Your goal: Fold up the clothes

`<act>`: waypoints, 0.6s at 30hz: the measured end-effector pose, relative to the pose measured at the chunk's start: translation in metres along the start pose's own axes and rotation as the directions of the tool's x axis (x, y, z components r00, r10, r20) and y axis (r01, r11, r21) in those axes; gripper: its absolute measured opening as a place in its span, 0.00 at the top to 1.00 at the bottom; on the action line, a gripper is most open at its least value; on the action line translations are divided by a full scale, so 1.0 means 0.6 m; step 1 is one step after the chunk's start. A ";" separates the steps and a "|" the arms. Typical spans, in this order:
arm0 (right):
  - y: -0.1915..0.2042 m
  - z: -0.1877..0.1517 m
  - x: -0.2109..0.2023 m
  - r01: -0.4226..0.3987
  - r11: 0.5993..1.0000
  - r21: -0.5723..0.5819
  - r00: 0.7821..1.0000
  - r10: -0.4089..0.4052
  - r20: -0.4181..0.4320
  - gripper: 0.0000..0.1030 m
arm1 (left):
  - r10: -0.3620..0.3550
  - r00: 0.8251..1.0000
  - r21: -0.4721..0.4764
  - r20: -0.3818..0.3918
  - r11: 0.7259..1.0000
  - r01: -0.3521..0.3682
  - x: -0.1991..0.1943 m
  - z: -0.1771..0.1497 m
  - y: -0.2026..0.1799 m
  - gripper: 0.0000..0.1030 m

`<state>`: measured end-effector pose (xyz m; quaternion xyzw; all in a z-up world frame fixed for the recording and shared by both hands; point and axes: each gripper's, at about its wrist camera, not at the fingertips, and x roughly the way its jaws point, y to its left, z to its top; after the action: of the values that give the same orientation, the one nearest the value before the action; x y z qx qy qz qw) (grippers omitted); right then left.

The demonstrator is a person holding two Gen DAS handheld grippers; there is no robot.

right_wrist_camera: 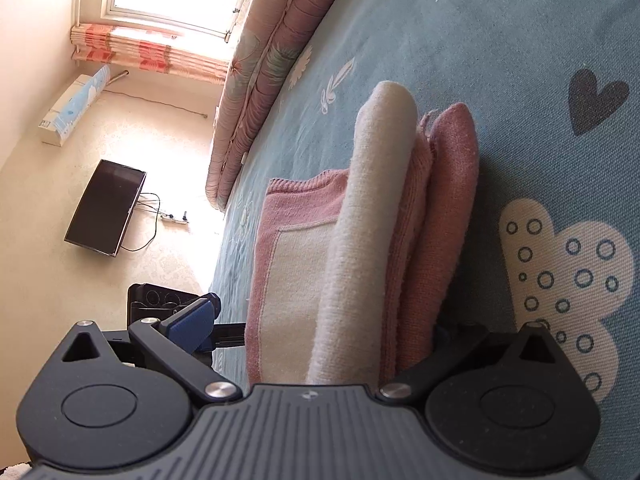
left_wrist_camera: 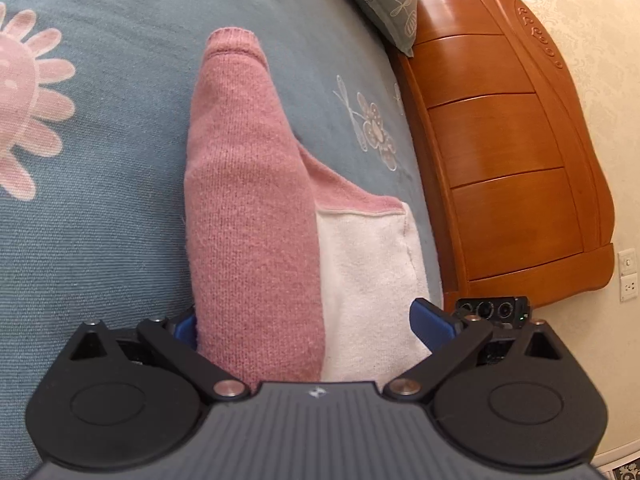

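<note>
Left wrist view: wide open stretch of blue bedspread [left_wrist_camera: 100, 220] at left, woven, printed with pink and white flowers, free of clutter. Centre: pink and white sweater [left_wrist_camera: 256, 208] lying on the bed, a raised pink knit fold running from near to far, ribbed cuff at its far end, fuzzy white panel to the right reaching almost to the bed's right edge. Left gripper [left_wrist_camera: 316, 328] with fingers spread wide either side of the fold; left blue pad mostly hidden behind the pink knit, right pad clear above the white panel. Far right: grey-green pillow [left_wrist_camera: 384, 4] cut off at the top, then glossy wooden headboard [left_wrist_camera: 504, 140] against a cream patterned wall [left_wrist_camera: 600, 80].

Right wrist view: cream wall with dark screen [right_wrist_camera: 106, 208] at left, bright window washed out. Folded floral quilt [right_wrist_camera: 260, 80] along the bed's far edge. Right gripper [right_wrist_camera: 320, 328], fingers spread, straddling the stacked sweater layers, white roll above pink; right pad hidden behind the fabric. Open bedspread at right.
</note>
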<state>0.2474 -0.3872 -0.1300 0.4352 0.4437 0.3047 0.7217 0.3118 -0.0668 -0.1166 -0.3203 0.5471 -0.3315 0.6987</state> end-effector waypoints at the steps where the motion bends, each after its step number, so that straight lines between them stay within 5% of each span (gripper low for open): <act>1: -0.006 -0.002 0.003 0.023 1.000 0.000 1.000 -0.023 -0.011 0.00 | 0.046 0.999 0.012 -0.022 0.999 -0.046 -0.001 -0.005 0.011 0.04; 3: -0.021 -0.008 0.011 0.079 0.997 -0.001 0.996 -0.079 -0.037 0.00 | 0.029 0.999 0.012 -0.015 1.000 -0.029 0.003 -0.005 0.015 0.03; 10: -0.018 -0.005 0.025 0.063 0.998 -0.001 0.998 -0.063 -0.024 0.00 | -0.037 0.999 -0.012 -0.014 0.999 0.037 -0.009 0.000 0.012 0.02; 18: -0.003 -0.005 -0.013 -0.054 0.998 0.029 0.998 0.053 0.023 0.00 | -0.098 0.995 -0.026 -0.018 0.995 0.097 -0.026 0.005 0.000 0.03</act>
<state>0.2415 -0.3936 -0.1294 0.4609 0.4284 0.3126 0.7116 0.3120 -0.0536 -0.1074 -0.3522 0.5416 -0.3614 0.6724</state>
